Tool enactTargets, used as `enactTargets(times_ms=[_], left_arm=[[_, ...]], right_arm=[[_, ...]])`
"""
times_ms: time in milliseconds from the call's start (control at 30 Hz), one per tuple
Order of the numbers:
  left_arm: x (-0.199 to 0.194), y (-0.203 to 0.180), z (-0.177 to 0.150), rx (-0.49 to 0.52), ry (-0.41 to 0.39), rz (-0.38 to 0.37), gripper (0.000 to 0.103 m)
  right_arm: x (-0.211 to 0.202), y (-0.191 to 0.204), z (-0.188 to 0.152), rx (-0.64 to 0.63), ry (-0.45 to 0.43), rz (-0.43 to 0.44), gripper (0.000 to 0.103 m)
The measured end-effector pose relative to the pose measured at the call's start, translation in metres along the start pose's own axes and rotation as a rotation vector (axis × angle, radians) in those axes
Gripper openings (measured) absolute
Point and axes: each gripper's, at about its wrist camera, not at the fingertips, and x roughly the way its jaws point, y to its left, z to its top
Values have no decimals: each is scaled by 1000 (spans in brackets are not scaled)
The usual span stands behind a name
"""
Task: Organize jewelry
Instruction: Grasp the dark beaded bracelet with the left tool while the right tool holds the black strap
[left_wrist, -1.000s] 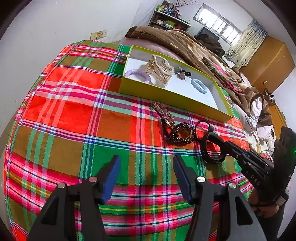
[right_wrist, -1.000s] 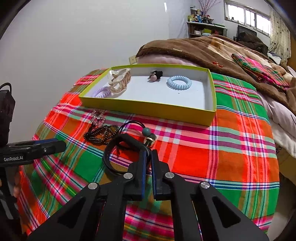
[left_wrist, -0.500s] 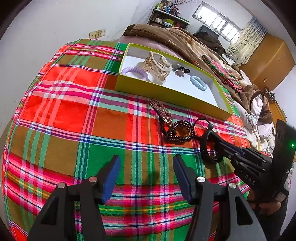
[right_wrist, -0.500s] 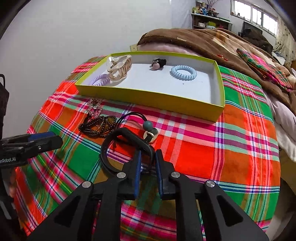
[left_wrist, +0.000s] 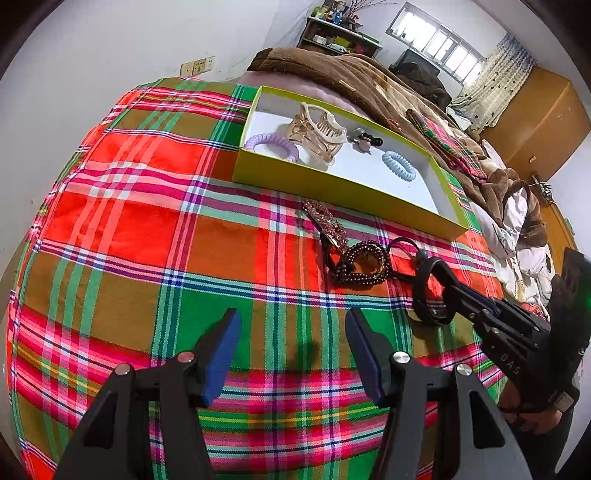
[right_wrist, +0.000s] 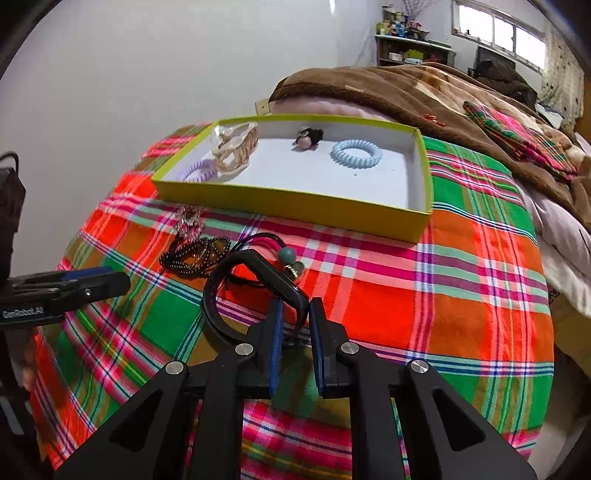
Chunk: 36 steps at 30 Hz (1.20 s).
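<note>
The right tongs (right_wrist: 295, 314) stand slightly parted around 1 black bangle (right_wrist: 236, 295) on the plaid bedspread (right_wrist: 406, 295); the left tongs (left_wrist: 291, 343) gape wide, holding nothing. Beyond lies 1 beaded bracelet (left_wrist: 364, 264), then 1 yellow-green box (left_wrist: 332, 184) containing 2 coil hair ties, 1 claw clip (left_wrist: 317, 133) and 1 small dark piece.

i am in a home bedroom. under me a bed carries a bright plaid cover (left_wrist: 147, 229), with a rumpled brown blanket (right_wrist: 424, 92) and heaped bedding further along. a wooden wardrobe (left_wrist: 543, 122) stands by a curtained window (left_wrist: 436, 33), a cluttered shelf (right_wrist: 413, 44) of small bottles and ornaments sits against the plain white wall, and wall sockets (left_wrist: 197, 66) show beside the bed.
</note>
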Motion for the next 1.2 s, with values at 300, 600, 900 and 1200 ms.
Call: enactTargets(times_ms=[300,600,900,1200], left_arm=[[3,-13,12,7,-16,-29,60],[25,-36,21,86,-6,59,59],[34,-49,21,132,-7,122,47],[34,-50,19,137,-7,123,13]], right_arm=[[-24,-11,-2,43,-77,29,14],[-41,-24,-14,85,-120,49,14],[-42,-28,-17,90,-132,55,14],[-44,-31,-17,96,-138,56,14]])
